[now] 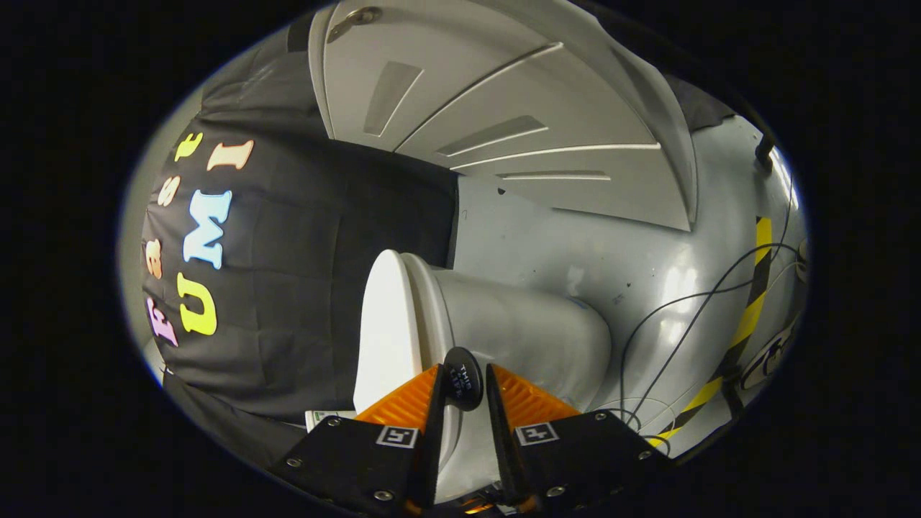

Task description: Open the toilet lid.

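The view is rolled on its side, with the floor to the right of the toilet. The white toilet lid (388, 324) lies flat against the seat rim (426, 302), on top of the grey-white bowl (532, 338). A round black knob (462, 378) sticks out at the lid's front edge. My gripper (464, 373) is at that edge, and the knob sits between the two fingertips with both pressing on its sides. The lid's lower front edge is hidden behind the fingers.
A white panelled door (504, 108) with a metal handle (352, 16) stands beyond the toilet. The grey floor (647, 266) carries a yellow-and-black tape stripe (748, 309) and loose black cables (691, 316). The black booth cloth (288, 288) hangs beyond the lid.
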A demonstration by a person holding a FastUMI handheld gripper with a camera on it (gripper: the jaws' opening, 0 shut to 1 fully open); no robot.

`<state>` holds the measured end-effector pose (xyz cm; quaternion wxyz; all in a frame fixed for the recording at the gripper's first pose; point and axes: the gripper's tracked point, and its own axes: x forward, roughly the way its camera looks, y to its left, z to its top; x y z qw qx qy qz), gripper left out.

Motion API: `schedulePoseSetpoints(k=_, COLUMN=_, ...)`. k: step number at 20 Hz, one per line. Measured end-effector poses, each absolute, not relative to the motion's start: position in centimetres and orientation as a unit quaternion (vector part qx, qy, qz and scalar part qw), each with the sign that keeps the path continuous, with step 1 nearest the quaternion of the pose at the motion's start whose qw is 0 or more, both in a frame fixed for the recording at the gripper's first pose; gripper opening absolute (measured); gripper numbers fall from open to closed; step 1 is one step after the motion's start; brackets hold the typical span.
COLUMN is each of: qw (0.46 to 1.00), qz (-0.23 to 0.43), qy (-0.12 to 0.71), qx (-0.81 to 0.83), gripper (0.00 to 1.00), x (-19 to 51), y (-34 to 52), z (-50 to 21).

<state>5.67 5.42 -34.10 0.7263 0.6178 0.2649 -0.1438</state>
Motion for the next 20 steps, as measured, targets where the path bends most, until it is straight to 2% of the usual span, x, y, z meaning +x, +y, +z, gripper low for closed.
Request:
schedulePoseSetpoints(k=1, qw=0.729, qz=-0.146, qy=0.265, qx=0.614, gripper=0.28, x=5.6, y=5.3, z=-34.1)
schedulePoseSetpoints(k=11, qw=0.745, qz=-0.154, qy=0.259, qx=0.595, gripper=0.02, x=5.7, y=5.1, z=-32.7)
schedulePoseSetpoints(k=20, qw=0.779, qz=-0.163, qy=0.276, qx=0.538, gripper=0.0, x=5.7, y=5.1, z=-30.9)
